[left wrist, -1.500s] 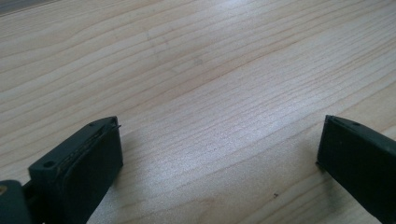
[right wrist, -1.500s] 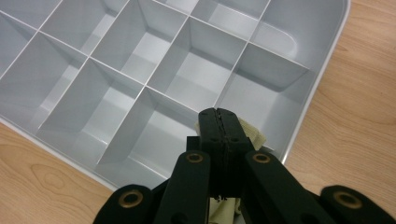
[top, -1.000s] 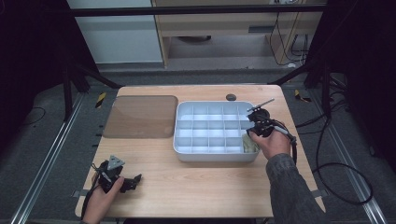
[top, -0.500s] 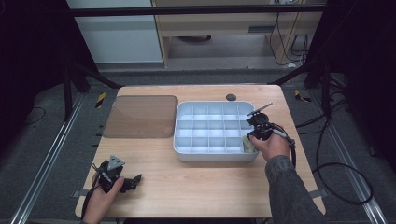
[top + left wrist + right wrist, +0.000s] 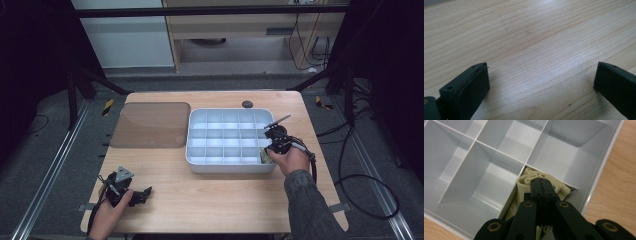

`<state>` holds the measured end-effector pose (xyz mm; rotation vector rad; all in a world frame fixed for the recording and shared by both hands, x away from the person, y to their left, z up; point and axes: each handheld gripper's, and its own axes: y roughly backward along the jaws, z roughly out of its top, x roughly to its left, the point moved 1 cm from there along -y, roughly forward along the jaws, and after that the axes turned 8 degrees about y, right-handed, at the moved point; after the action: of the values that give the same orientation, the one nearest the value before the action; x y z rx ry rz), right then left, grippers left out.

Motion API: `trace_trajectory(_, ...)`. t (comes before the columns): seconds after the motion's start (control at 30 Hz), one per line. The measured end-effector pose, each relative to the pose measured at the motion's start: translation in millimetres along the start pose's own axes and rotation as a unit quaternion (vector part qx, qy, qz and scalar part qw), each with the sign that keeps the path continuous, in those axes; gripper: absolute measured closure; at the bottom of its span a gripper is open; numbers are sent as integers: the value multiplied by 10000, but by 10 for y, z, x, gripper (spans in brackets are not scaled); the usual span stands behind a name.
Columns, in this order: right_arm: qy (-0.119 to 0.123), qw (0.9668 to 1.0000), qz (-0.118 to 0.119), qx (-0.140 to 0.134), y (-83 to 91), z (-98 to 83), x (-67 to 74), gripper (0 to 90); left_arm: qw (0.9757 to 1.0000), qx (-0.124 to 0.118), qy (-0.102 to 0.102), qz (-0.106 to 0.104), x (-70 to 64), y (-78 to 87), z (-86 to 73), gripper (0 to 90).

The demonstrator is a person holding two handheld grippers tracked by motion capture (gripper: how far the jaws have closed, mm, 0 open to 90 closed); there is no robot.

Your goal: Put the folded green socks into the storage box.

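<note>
A white compartment tray (image 5: 230, 167) stands on the right half of the wooden table (image 5: 210, 200). My right gripper (image 5: 268, 151) points down into its near right corner cell. Its jaws are shut on a beige bunched cloth (image 5: 263, 156). In the right gripper view the closed gripper (image 5: 541, 185) pinches the cloth (image 5: 524, 182), which fills that corner cell beside the tray's rim (image 5: 604, 165). My left gripper (image 5: 144, 193) rests at the table's near left corner. In the left gripper view this gripper (image 5: 541, 80) stands open over bare wood with nothing between its jaws.
A brown translucent sheet (image 5: 150, 125) lies flat on the table's far left, beside the tray. A small dark round spot (image 5: 247, 104) sits behind the tray. The tray's other cells look unfilled. Bare wood stretches between the two hands.
My right gripper has sunk a little lower into the tray's near right corner cell with the cloth. The left hand has kept still.
</note>
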<state>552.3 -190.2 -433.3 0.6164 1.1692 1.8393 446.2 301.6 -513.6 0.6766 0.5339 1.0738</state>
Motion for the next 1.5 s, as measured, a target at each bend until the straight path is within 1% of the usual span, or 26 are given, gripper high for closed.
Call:
trace_trajectory(0.07, 60, 10000, -28, 62, -38, -24, 5, 900, 10000, 0, -2, -1, 0, 0, 0, 0)
trace_trajectory(0.23, 11, 10000, 4, 75, -81, -49, 15, 900, 10000, -2, -4, -2, -1, -1, 0, 0)
trace_trajectory(0.37, 89, 9999, -22, 87, -97, -44, 25, 900, 10000, -1, -7, -2, -1, -1, 0, 0)
trace_trajectory(0.5, 54, 9999, -23, 133, -105, -40, 41, 900, 10000, -6, -3, 0, -2, -2, 1, 0)
trace_trajectory(0.67, 137, 9997, -57, 185, -143, -38, 45, 900, 10000, -6, -6, 0, -2, -2, 1, 0)
trace_trajectory(0.9, 94, 9997, -46, 231, -156, -33, 54, 900, 10000, -6, -10, -3, -4, -2, 2, 0)
trace_trajectory(1.2, 120, 9995, -61, 293, -180, -31, 61, 900, 10000, -7, -8, -4, -6, -3, 2, 0)
trace_trajectory(1.23, 131, 9994, -67, 302, -186, -30, 61, 900, 10000, -6, 15, -8, -9, -3, 1, 0)
trace_trajectory(1.27, 113, 9994, -66, 312, -190, -29, 64, 900, 10000, -7, -6, -4, -6, -3, 2, 0)
trace_trajectory(1.5, 123, 9994, -69, 307, -197, -32, 63, 900, 10000, 3, 0, -8, -9, -2, 1, 0)
